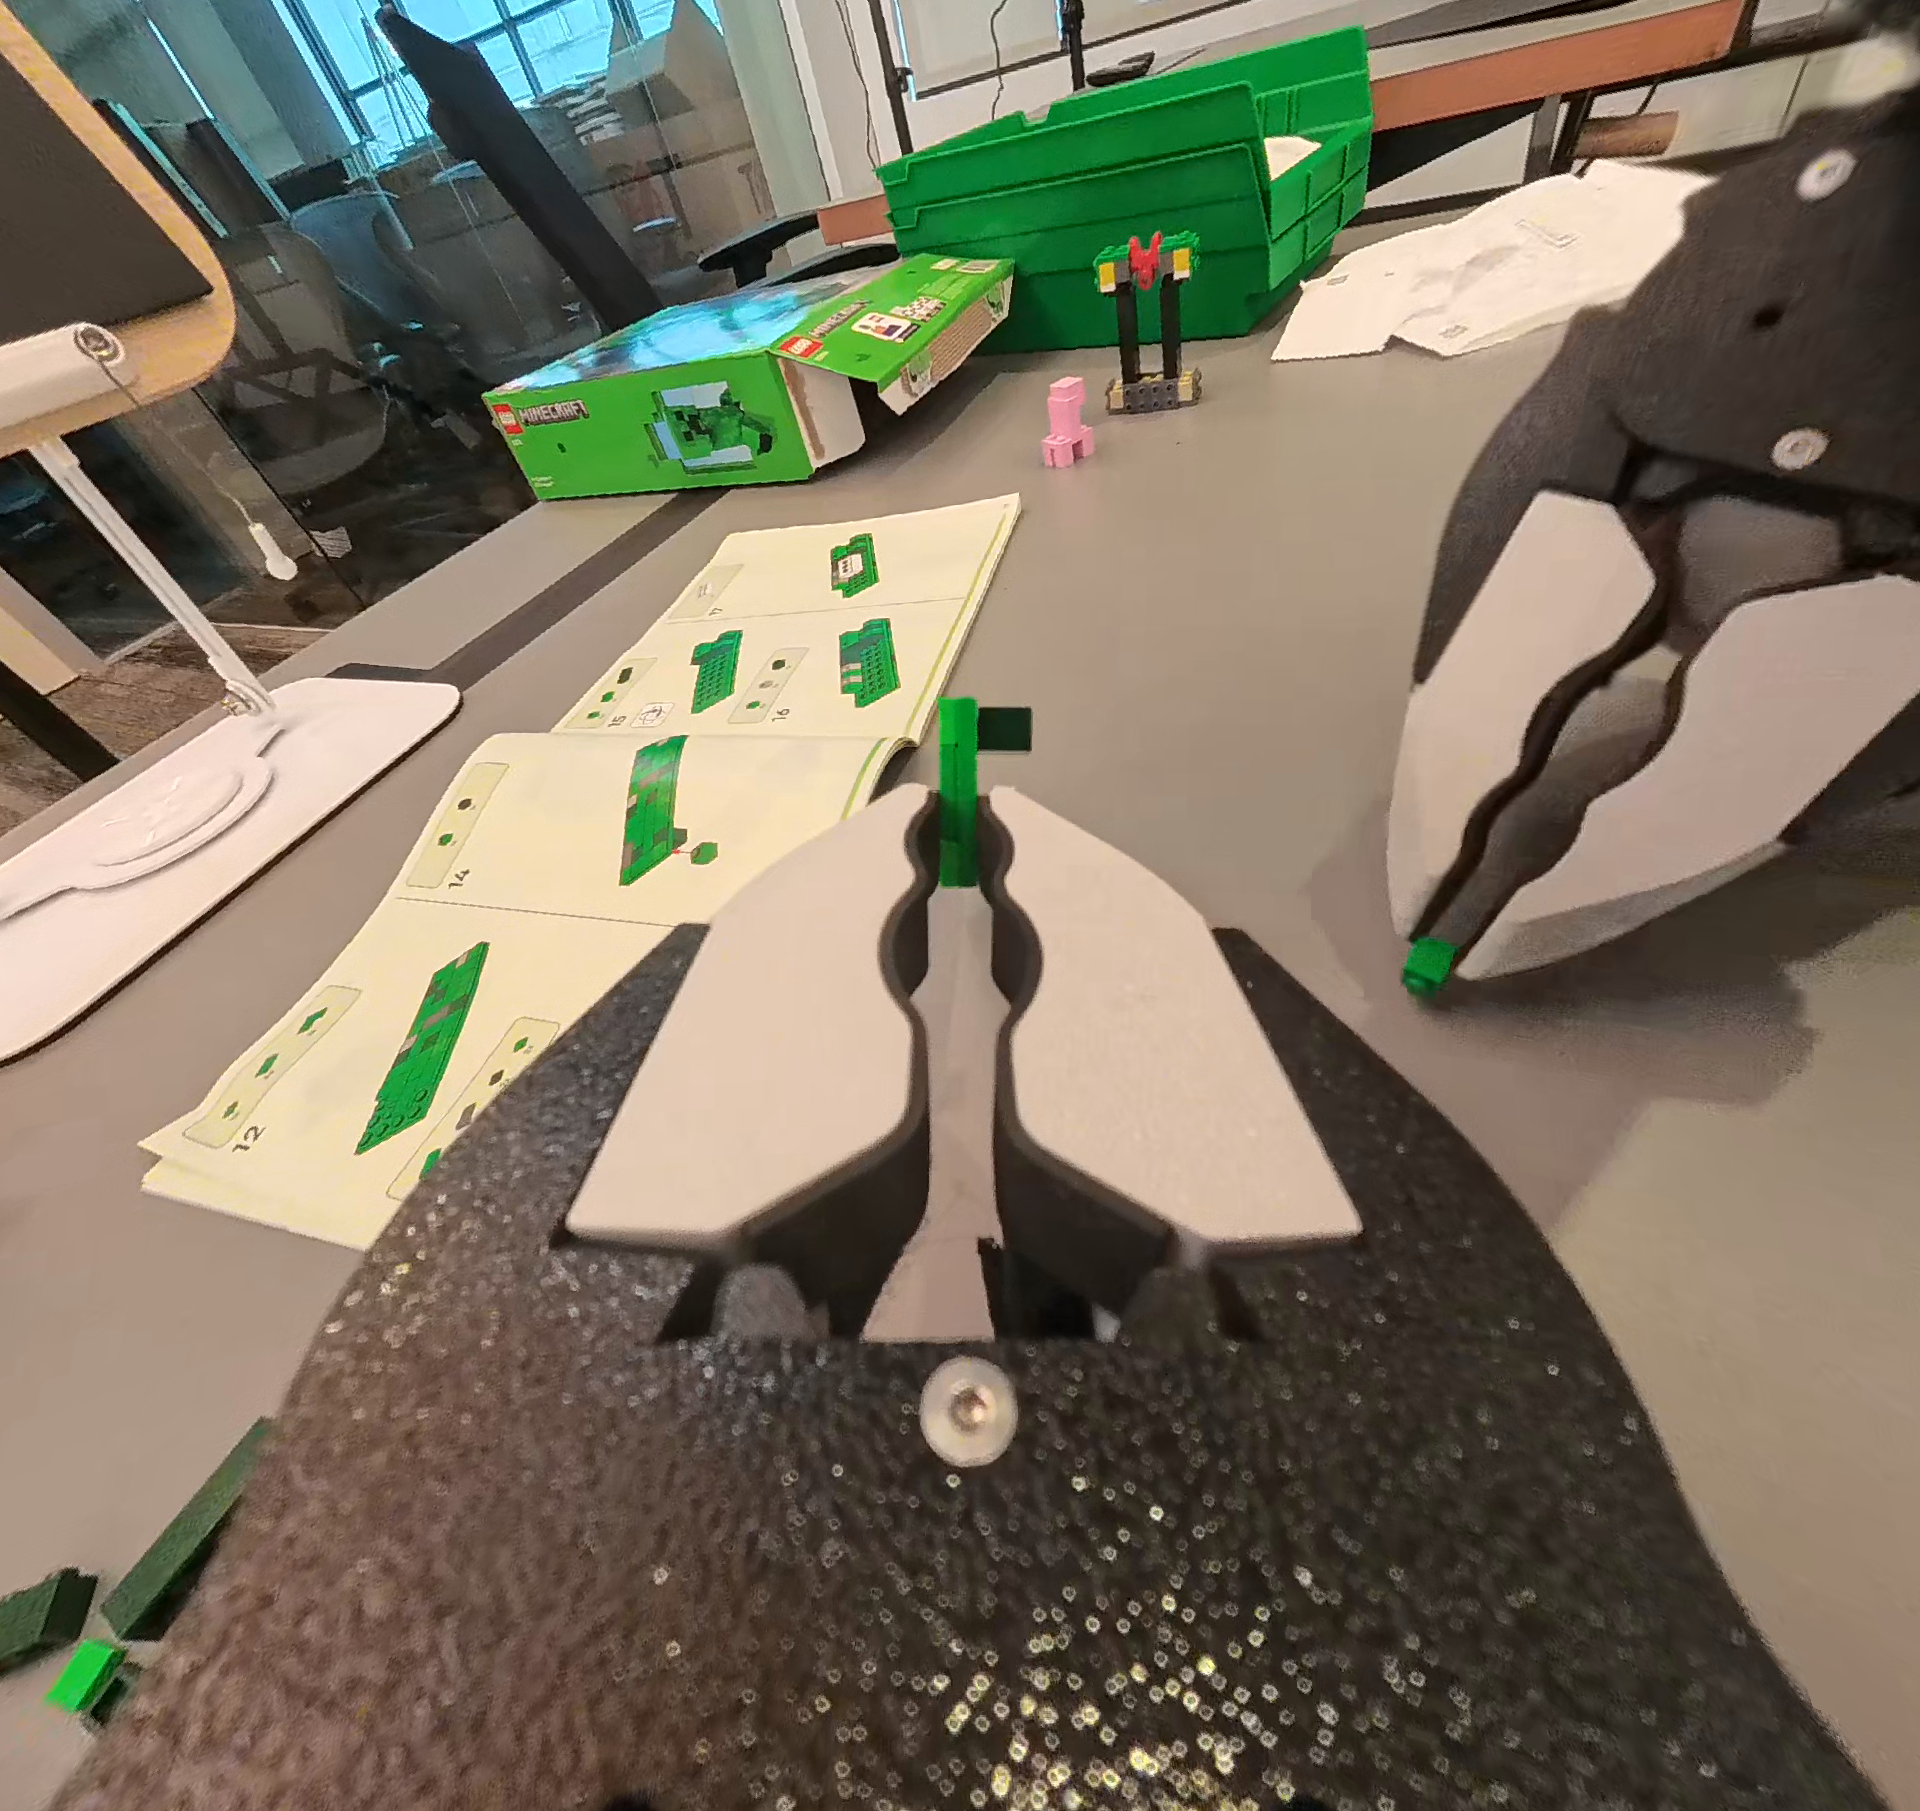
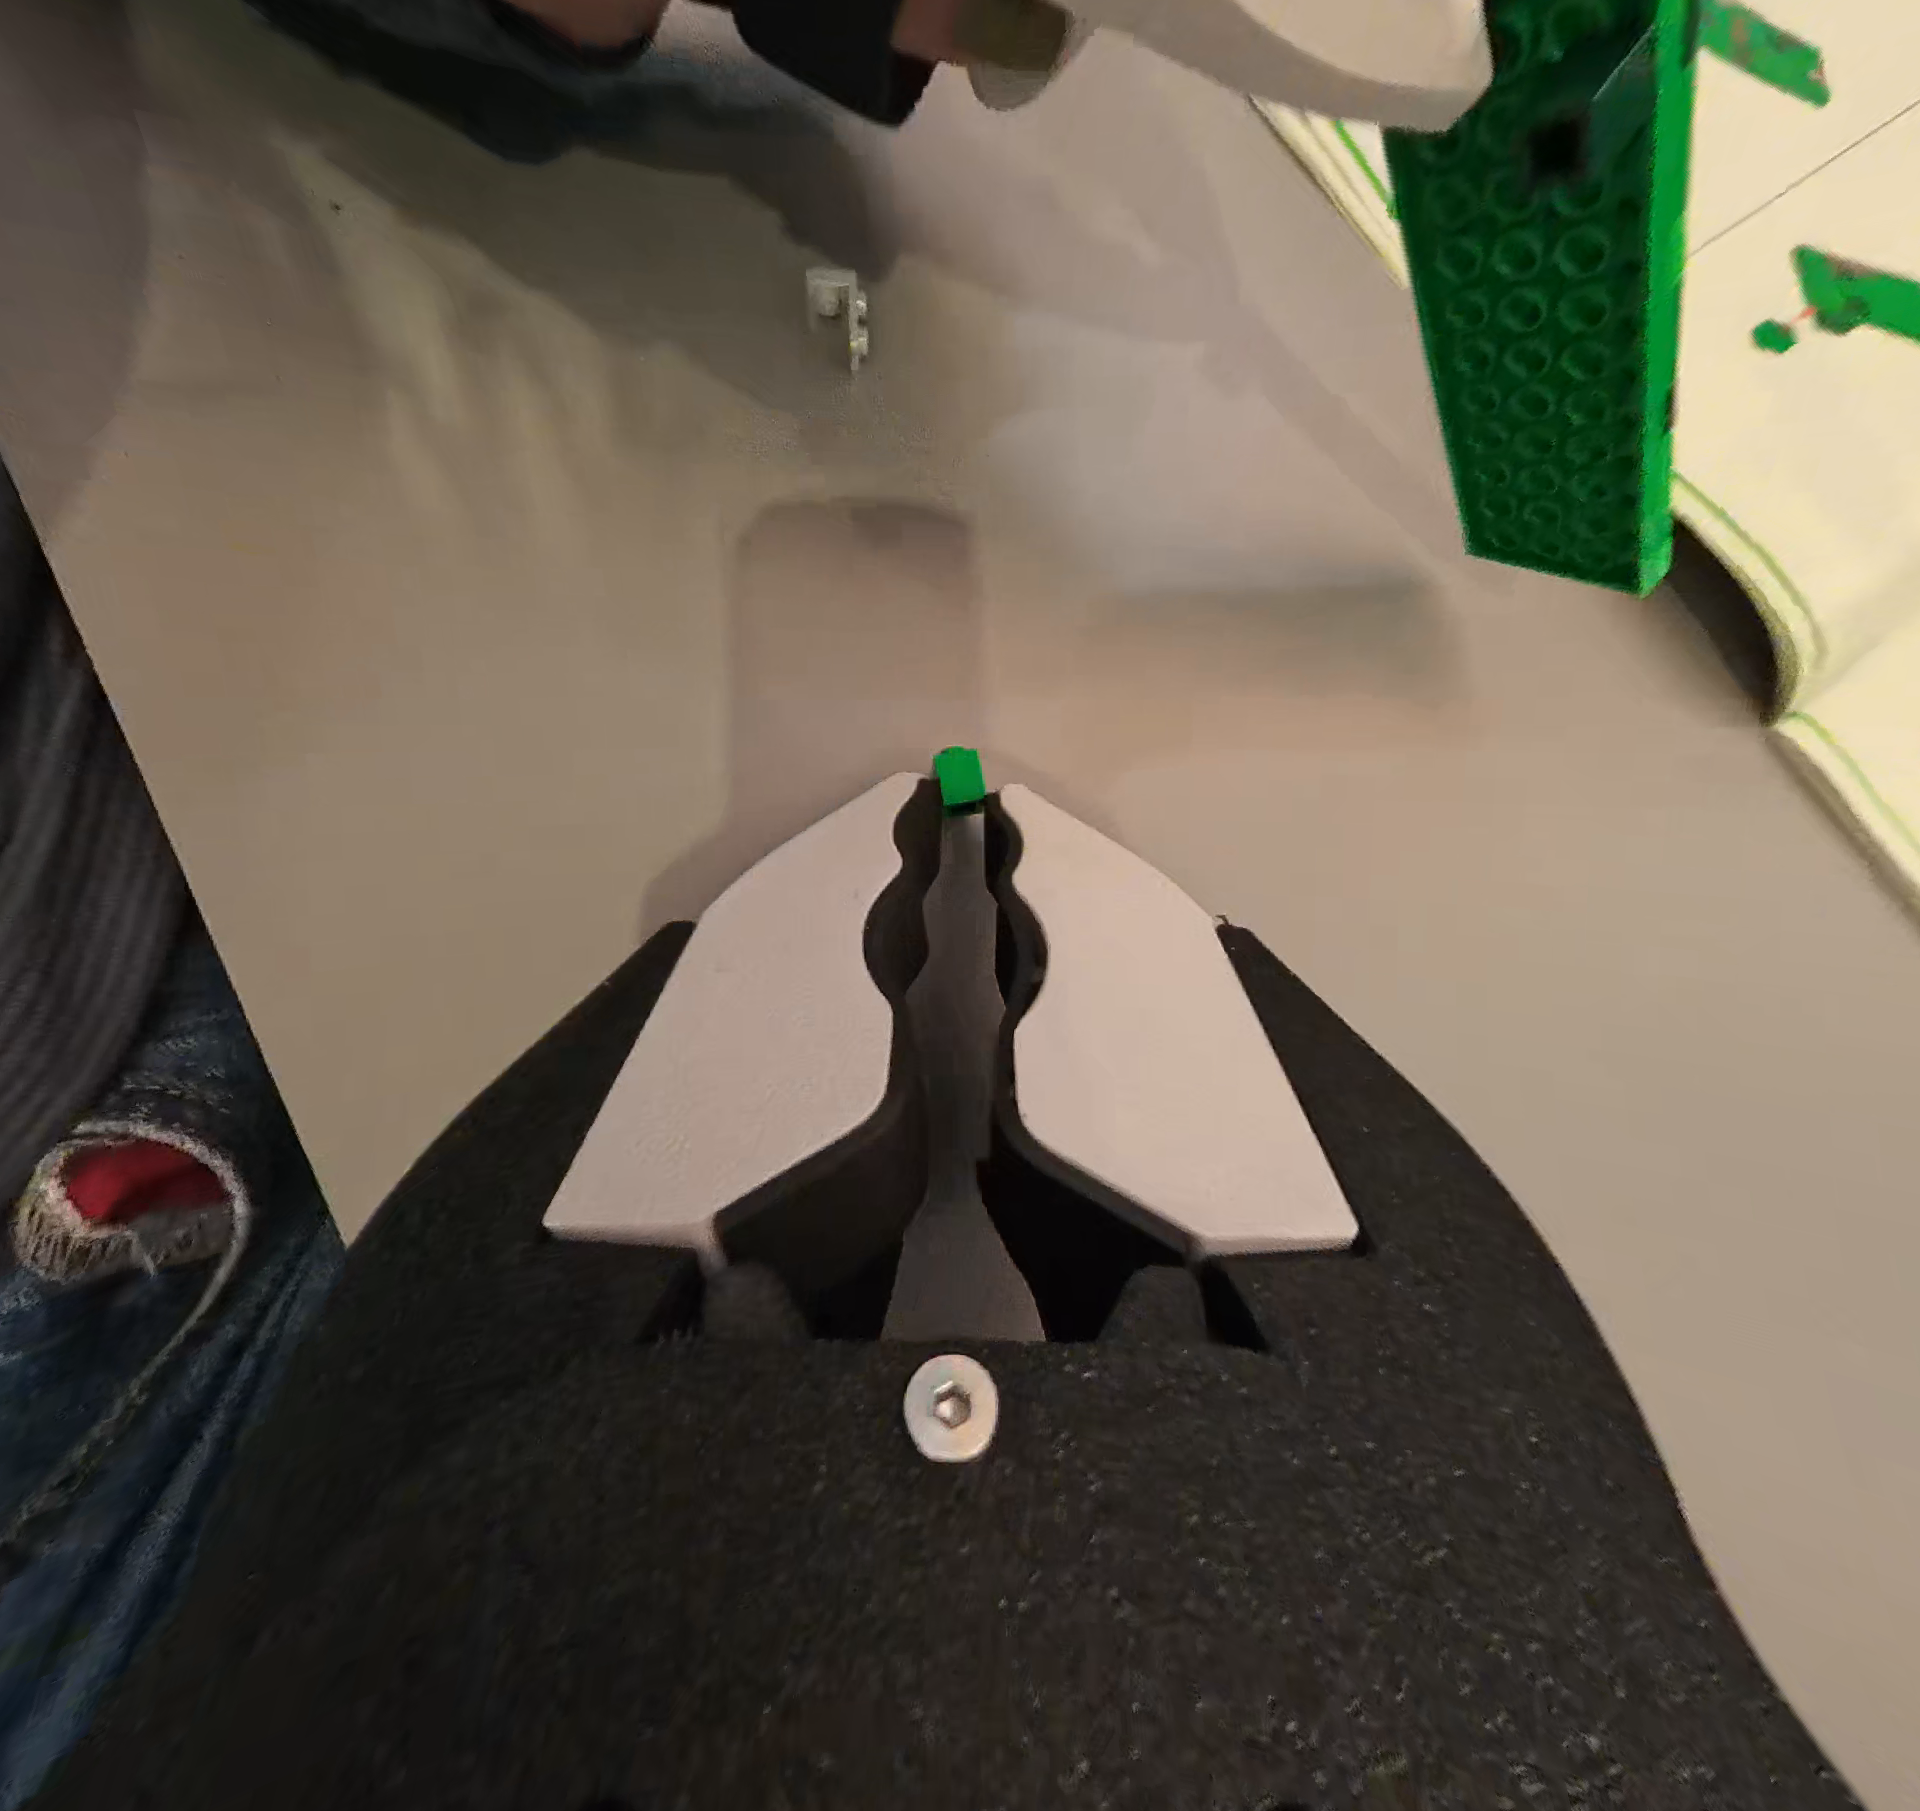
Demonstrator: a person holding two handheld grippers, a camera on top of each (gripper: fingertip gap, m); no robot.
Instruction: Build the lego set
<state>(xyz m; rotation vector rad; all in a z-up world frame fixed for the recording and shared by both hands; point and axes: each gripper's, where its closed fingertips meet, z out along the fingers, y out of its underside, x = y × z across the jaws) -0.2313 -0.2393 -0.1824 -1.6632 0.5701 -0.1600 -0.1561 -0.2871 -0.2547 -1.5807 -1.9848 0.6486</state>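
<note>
My left gripper (image 1: pixel 958 805) is shut on a green plate assembly (image 1: pixel 961 785), held edge-on above the table; a dark green piece sticks out of its top. The same assembly shows in the right wrist view (image 2: pixel 1548 307) at the upper right, its underside facing the camera. My right gripper (image 2: pixel 961 795) is shut on a small green brick (image 2: pixel 956 777) at its fingertips, just above the grey table. In the left wrist view the right gripper (image 1: pixel 1439 946) is at the right, its tip down near the table with the small brick (image 1: pixel 1429 963).
An open instruction booklet (image 1: pixel 644 847) lies left of centre. Farther back are a green set box (image 1: pixel 717 400), stacked green bins (image 1: pixel 1132 192), a pink figure (image 1: pixel 1068 423) and a small black-pillared build (image 1: pixel 1148 327). Loose green pieces (image 1: pixel 94 1636) lie at lower left. A small grey piece (image 2: pixel 842 312) lies on the table. The left gripper's tips are roughly 11 cm from the right gripper's.
</note>
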